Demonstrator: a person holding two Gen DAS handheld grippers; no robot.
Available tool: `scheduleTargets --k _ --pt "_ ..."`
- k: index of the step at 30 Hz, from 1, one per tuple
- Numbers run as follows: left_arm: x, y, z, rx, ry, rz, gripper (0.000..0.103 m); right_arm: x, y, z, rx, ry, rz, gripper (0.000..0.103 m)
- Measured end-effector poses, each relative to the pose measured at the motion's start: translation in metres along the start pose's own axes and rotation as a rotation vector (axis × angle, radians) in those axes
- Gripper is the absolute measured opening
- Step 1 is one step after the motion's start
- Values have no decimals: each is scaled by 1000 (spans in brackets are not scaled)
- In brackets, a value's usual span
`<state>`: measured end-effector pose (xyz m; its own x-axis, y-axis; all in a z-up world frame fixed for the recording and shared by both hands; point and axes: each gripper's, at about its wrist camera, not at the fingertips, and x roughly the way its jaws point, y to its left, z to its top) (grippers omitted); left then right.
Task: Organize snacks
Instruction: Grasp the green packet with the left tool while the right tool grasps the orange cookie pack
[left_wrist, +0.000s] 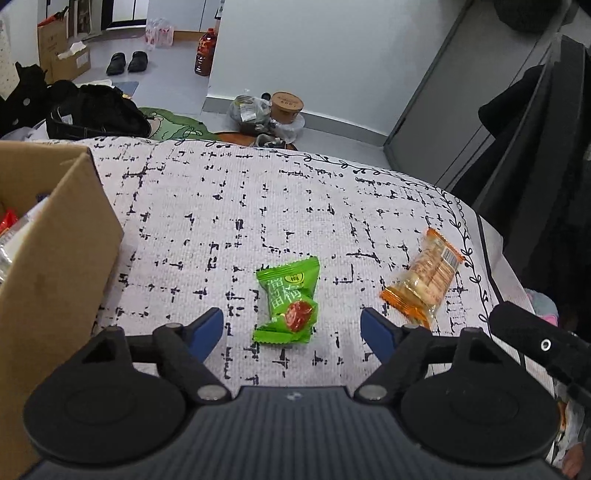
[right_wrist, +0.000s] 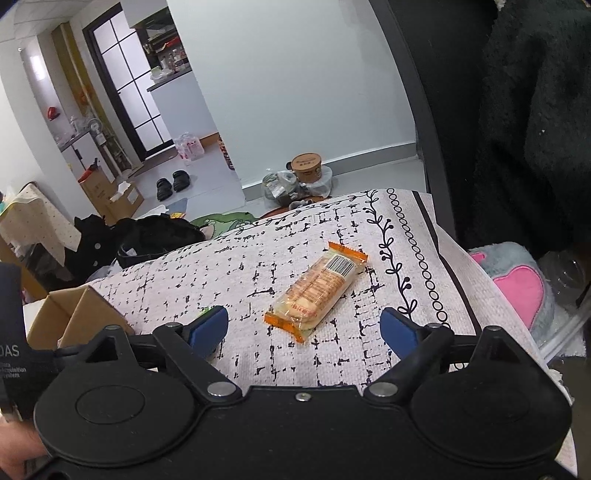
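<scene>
Patterned cloth (left_wrist: 295, 206): both tools (left_wrist: 291, 328) (right_wrist: 304, 326) wide open, empty; orange packet (right_wrist: 317, 291) near edge

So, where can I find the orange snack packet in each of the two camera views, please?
Left wrist view: the orange snack packet lies at the right, beyond the right fingertip of the open left gripper, beside the leaf border.
Right wrist view: the packet lies in the middle, ahead of the open right gripper.
Shared landmark: the brown round tub on the floor by the wall.
</scene>
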<state>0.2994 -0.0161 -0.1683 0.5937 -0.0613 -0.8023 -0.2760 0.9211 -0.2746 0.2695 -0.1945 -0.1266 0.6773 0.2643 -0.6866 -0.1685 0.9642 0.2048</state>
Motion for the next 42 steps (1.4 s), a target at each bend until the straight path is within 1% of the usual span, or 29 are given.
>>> scheduleTargets --k 2,4,6,7,9,11,14,19,28,31,32,33,34,35,37,39,42 --pt "4 -1 1 -4 3 -6 73 6 1 1 2 0 -3 89" --pt "10 -3 1 2 12 5 65 11 0 2 13 3 -5 89" --pt "14 -2 0 -13 20 8 52 17 0 3 24 7 -6 89" --pt "17 0 0 -25 30 9 49 20 0 3 27 10 -7 89" --pt "18 2 1 -30 23 13 38 28 1 3 32 16 -9 89" --pt "20 3 3 -29 24 8 29 35 2 2 34 23 -18 89" --pt "19 5 6 -34 22 7 27 46 3 2 37 35 -30 89" --pt "15 13 12 -55 7 14 27 66 5 2 35 59 -79 88" --pt "12 25 21 -74 -3 28 27 96 16 2 39 90 -102 88" --pt "10 25 22 -69 -7 33 27 103 21 4 15 76 -147 87" --pt "10 25 22 -67 -8 35 27 105 21 4 13 80 -157 86" --pt "9 25 23 -66 -9 35 27 106 21 4 7 83 -174 79" --pt "7 24 22 -63 -11 36 27 106 21 4 -5 86 -193 68" --pt "6 24 22 -60 -14 37 27 105 21 4 -19 89 -210 62" --pt "3 22 21 -54 -18 36 27 101 18 3 -28 93 -226 43" --pt "1 21 20 -50 -22 38 27 97 9 2 -15 100 -221 34" --pt "-3 19 18 -47 -27 39 27 86 3 -4 -8 108 -207 34"
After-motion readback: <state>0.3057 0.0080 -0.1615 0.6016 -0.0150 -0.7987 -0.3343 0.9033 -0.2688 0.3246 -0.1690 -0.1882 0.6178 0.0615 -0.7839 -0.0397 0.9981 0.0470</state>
